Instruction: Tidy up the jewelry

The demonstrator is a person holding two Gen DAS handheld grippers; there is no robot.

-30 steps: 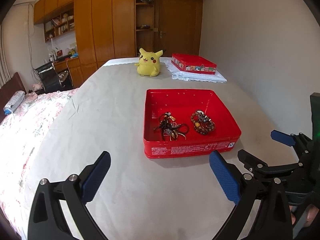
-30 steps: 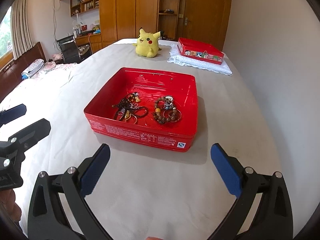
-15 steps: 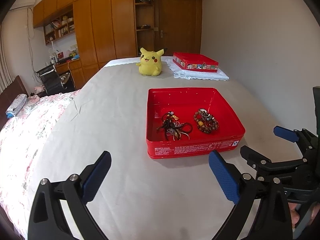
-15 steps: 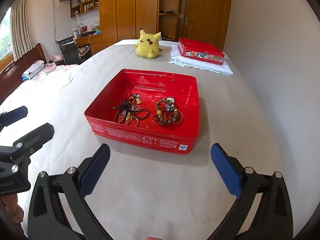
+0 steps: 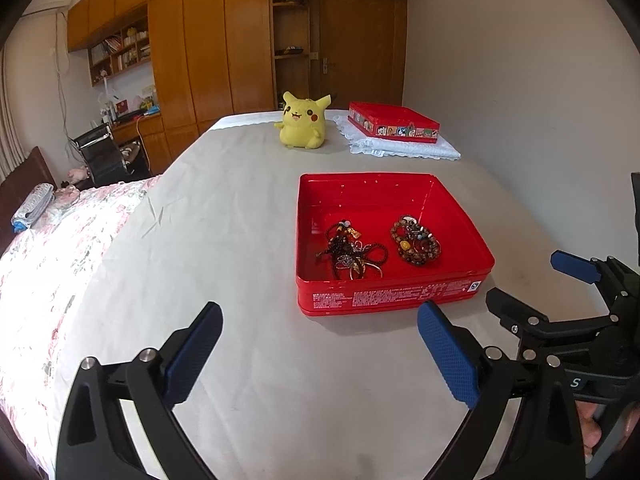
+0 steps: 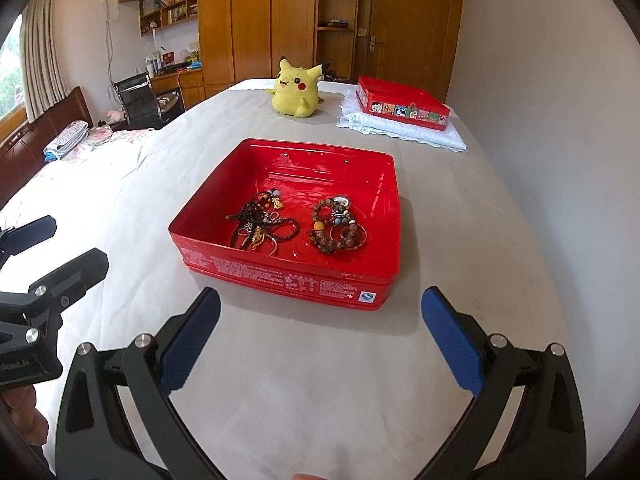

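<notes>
A home bedroom: wooden wardrobes (image 5: pixel 208 48), a floral-quilted bed (image 5: pixel 52 248) and a Pikachu plush (image 5: pixel 303 127).

Open cloth all round the tin

The shallow red metal tin (image 6: pixel 288 276) sits alone on the pale bedsheet (image 6: pixel 320 380), bare cloth before it and on both sides; its low walls ring the tangled bead jewelry (image 6: pixel 296 226), open from above. The yellow plush toy (image 6: pixel 296 90) and red lidded box (image 6: pixel 402 104) stand well behind.

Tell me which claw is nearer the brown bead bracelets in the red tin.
Right. The right claw faces the red tin almost squarely, near the bead bracelets; the left claw sits off toward the tin's left corner.
</notes>
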